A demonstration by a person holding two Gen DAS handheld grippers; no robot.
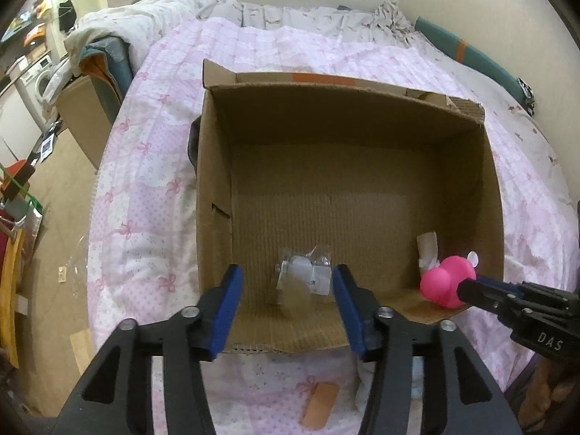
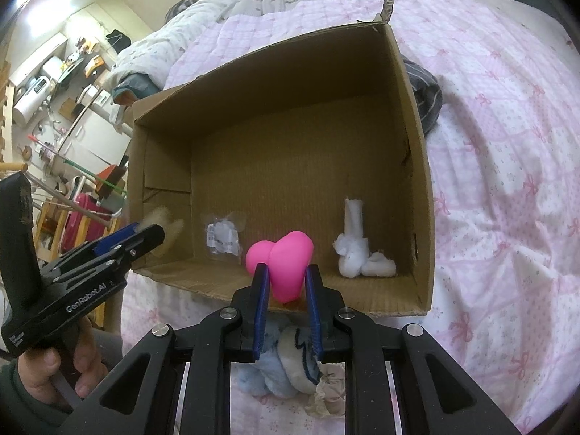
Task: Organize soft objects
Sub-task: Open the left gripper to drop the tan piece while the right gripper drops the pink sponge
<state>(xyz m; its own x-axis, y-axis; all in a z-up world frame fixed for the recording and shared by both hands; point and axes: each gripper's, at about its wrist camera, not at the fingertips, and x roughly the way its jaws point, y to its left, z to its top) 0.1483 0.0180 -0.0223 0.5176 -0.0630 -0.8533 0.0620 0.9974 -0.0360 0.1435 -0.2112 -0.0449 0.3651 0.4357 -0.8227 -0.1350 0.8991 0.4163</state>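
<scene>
Between our left gripper's (image 1: 288, 306) blue pads (image 1: 227, 310), which are standing wide apart and holding nothing, we are looking down into the cardboard box (image 1: 214, 166) on the pink quilt (image 1: 145, 166). Just ahead of the fingertips a clear plastic packet (image 1: 306, 270) is lying on the box floor, with a blurred tan fluffy thing (image 1: 293, 302) beneath it. Beyond that the floor is running bare to the far wall. Off to the right, the right gripper (image 1: 467, 290) is pinching the pink heart toy (image 1: 447, 281) above the near right corner, lobes pointing left.

From the right wrist, we are seeing our right gripper (image 2: 286, 281) closing on the pink heart toy (image 2: 281, 266), its pads (image 2: 261, 290) pressing both flanks. The toy's long axis is running along the fingers, lobes forward, tip toward us, just over the box's (image 2: 417, 145) near edge. Ahead right, white stuffing (image 2: 357, 250) is sitting near the right wall; ahead left, the packet (image 2: 223, 237). The left gripper (image 2: 145, 239) is hovering at the left wall. Below our fingers a blue-and-white plush (image 2: 286, 366) is lying on the quilt (image 2: 507, 181).
</scene>
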